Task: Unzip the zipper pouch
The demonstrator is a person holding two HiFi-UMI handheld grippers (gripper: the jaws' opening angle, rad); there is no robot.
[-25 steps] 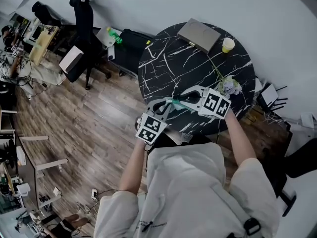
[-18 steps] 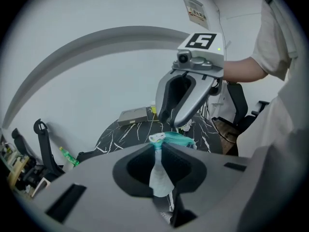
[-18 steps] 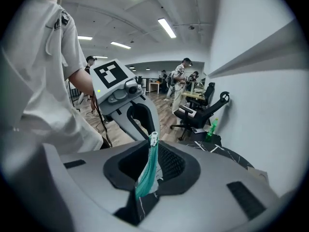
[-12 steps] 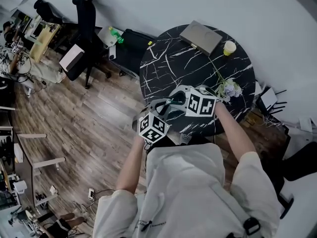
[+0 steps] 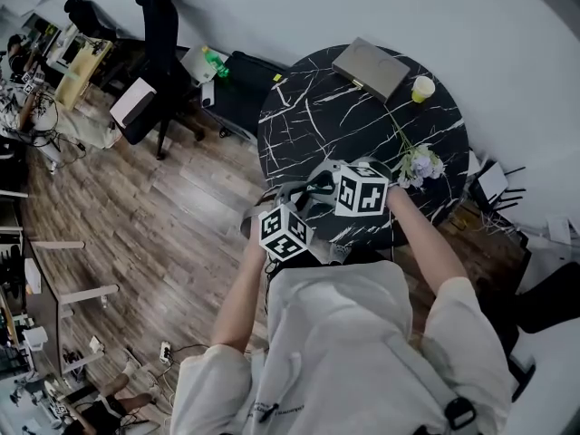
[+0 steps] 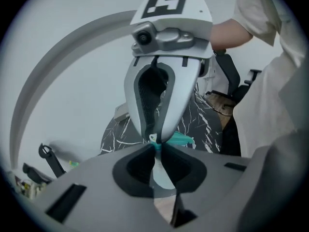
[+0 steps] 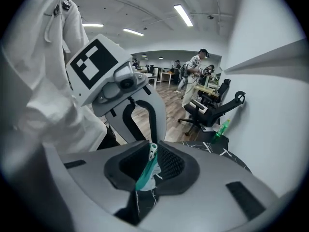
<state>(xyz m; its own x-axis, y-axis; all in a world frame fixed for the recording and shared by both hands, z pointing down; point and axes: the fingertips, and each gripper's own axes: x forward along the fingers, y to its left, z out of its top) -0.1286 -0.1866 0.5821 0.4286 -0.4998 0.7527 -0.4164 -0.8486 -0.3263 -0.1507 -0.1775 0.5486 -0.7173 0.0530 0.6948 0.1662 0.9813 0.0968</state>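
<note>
A small teal zipper pouch hangs between my two grippers above the near edge of the black marble table. My left gripper is shut on one end of the pouch, with the teal fabric pinched at its tips. My right gripper faces it closely. Its jaws have just been closing, and the teal fabric and white zipper pull are pinched between them. Most of the pouch is hidden by the two grippers.
On the far side of the table lie a grey closed laptop and a yellow cup, with a flower sprig at the right edge. A black office chair and a green bottle stand on the wooden floor to the left.
My right gripper has moved left, close to the left gripper, so the pouch's visible span between them has shortened. Both grippers have rolled; the left stayed about where it was.
</note>
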